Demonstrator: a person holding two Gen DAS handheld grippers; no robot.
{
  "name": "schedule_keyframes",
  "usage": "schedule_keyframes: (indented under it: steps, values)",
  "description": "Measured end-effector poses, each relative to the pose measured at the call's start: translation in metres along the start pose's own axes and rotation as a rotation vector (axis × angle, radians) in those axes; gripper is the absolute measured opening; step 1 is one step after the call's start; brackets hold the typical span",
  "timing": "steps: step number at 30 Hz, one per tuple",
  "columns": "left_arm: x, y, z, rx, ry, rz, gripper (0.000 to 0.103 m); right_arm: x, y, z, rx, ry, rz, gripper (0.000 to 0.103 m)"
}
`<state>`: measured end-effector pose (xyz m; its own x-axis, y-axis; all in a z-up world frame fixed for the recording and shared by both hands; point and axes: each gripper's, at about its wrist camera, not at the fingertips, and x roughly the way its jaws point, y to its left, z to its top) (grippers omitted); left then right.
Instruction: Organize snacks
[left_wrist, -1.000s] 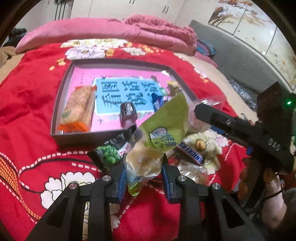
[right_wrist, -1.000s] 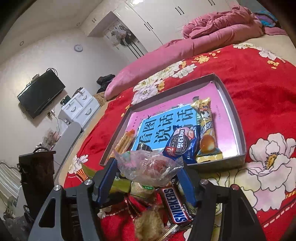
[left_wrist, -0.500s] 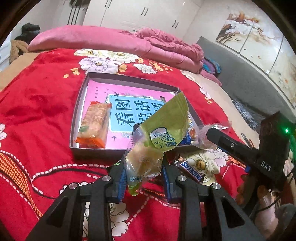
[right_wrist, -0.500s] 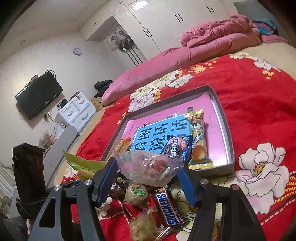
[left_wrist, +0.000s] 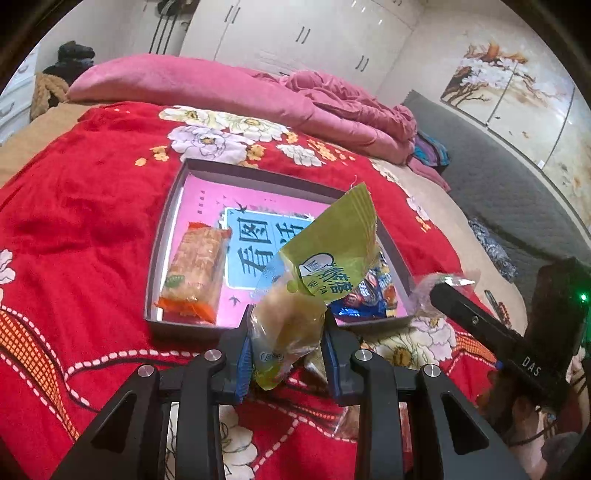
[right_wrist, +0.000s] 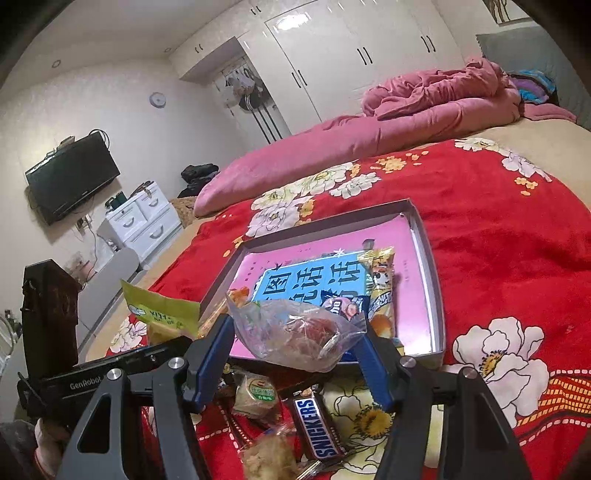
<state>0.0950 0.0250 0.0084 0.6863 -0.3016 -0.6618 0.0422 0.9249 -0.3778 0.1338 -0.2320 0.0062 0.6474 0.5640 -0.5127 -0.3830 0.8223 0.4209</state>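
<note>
Left wrist view
Left gripper: clamped on the lower end of a green snack packet, lower centre of frame; held by the bottom, so the printed top flops up and right.
Packet position: lifted off the bedspread, in front of the near wall of the tray; likely on its way into it.
Tray contents: orange cracker pack on the left side; blue cookie pack at the near right corner, half hidden behind the green packet.
Obstruction: packet blocks sight of the tray's centre, so free floor there hard to judge.
Right edge: the other gripper's black body, with a clear wrapper at its tip.

Right wrist view
Right gripper: closed around a clear plastic bag with something reddish inside, centre of frame; fingers press into crinkled film, so the hold looks loose rather than firm.
Bag position: raised just above the tray's near edge.
Inside tray: yellow egg-print packet lying lengthwise right of centre, cookie pack beside it; right strip bare.
Below, lower centre: Snickers bar, small round pastry pack and a crumbly wrapped piece unsorted on the red floral bedspread.
Left of frame: left gripper and its green packet close alongside; collision risk if both go in together.
</note>
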Motion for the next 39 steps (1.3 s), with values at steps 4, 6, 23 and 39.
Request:
schedule_keyframes:
  steps: [4, 6, 23, 39]
  values:
    - [0.002, 0.004, 0.004, -0.016, -0.009, 0.004, 0.033, 0.0, -0.005, 0.001, 0.009, -0.007, -0.014, 0.065]
    - [0.003, 0.005, 0.005, -0.016, -0.012, 0.009, 0.033, 0.0, -0.007, 0.003, 0.011, -0.01, -0.019, 0.065]
    - [0.024, 0.011, 0.013, -0.024, 0.004, 0.039, 0.033, 0.002, -0.017, 0.009, 0.017, -0.029, -0.094, 0.065]
    - [0.043, 0.008, 0.016, 0.0, 0.035, 0.052, 0.033, 0.008, -0.029, 0.011, 0.053, -0.027, -0.145, 0.065]
